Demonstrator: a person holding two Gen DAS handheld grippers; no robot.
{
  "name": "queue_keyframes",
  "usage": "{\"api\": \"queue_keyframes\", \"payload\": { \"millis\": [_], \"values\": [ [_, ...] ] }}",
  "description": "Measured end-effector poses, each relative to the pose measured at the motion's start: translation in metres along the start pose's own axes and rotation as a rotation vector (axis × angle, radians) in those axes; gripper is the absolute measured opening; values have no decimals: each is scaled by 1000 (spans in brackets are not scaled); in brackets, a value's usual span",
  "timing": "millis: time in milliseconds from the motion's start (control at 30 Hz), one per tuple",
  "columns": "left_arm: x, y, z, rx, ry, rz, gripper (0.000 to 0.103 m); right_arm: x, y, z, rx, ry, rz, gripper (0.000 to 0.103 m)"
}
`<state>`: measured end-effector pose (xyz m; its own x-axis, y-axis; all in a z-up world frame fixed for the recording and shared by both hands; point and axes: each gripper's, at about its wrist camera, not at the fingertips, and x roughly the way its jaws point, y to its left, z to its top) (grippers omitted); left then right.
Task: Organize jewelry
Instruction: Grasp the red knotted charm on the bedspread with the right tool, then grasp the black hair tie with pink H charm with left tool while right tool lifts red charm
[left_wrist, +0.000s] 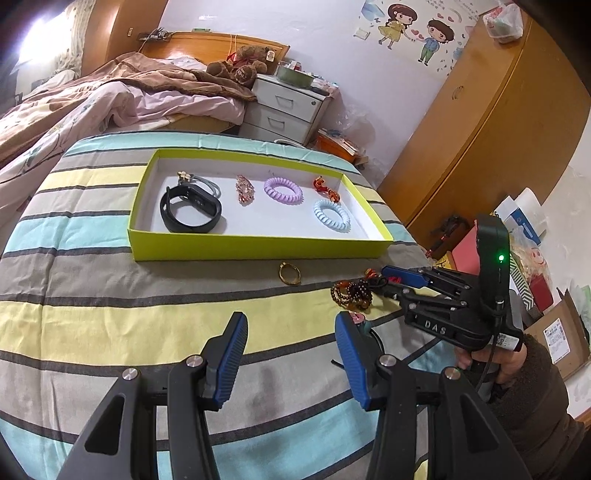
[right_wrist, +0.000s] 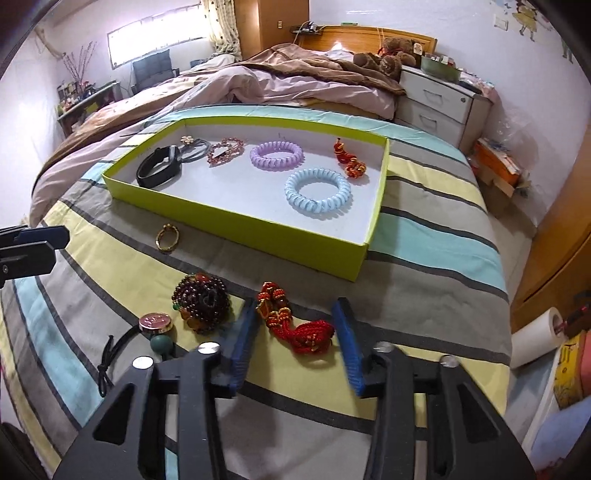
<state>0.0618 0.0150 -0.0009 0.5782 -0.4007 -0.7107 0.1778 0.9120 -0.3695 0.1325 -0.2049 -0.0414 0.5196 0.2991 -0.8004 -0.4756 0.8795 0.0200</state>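
A yellow-green tray (left_wrist: 258, 248) (right_wrist: 229, 218) on the striped bedspread holds a black band (left_wrist: 190, 210), a pink beaded piece (left_wrist: 244, 189), a purple coil tie (left_wrist: 283, 189), a blue coil tie (right_wrist: 317, 192) and a red-gold ornament (right_wrist: 349, 158). In front of it lie a gold ring (left_wrist: 289, 274) (right_wrist: 167, 238), a dark bead bracelet (right_wrist: 203, 308), a pink-capped hair tie (right_wrist: 155, 323) and a red cord ornament (right_wrist: 295, 321). My right gripper (right_wrist: 295, 332) is open, its fingers either side of the red cord ornament. My left gripper (left_wrist: 291, 354) is open and empty above the bedspread.
An unmade bed (left_wrist: 110, 99) and a white nightstand (left_wrist: 288, 107) stand behind. A wooden wardrobe (left_wrist: 480, 122) and boxes (left_wrist: 535, 277) stand on the right. The right gripper's body (left_wrist: 461, 306) is close to my left gripper's right side.
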Motion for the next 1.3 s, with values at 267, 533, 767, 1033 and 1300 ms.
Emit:
{"api": "queue_keyframes", "payload": {
  "millis": [267, 533, 767, 1033, 1300],
  "values": [
    [11, -14, -3, 34, 34, -22, 49, -11, -10, -8, 52, -15, -19, 19],
    [38, -44, -3, 120, 95, -53, 49, -36, -24, -18, 131, -72, 2, 19],
    [64, -64, -6, 212, 129, 10, 49, -53, -28, -29, 175, -98, 21, 19],
    [83, -77, -8, 313, 138, 106, 49, -65, -28, -37, 202, -131, 39, 19],
    [86, -79, -6, 318, 132, 114, 47, -67, -29, -39, 216, -140, 49, 19]
  ]
}}
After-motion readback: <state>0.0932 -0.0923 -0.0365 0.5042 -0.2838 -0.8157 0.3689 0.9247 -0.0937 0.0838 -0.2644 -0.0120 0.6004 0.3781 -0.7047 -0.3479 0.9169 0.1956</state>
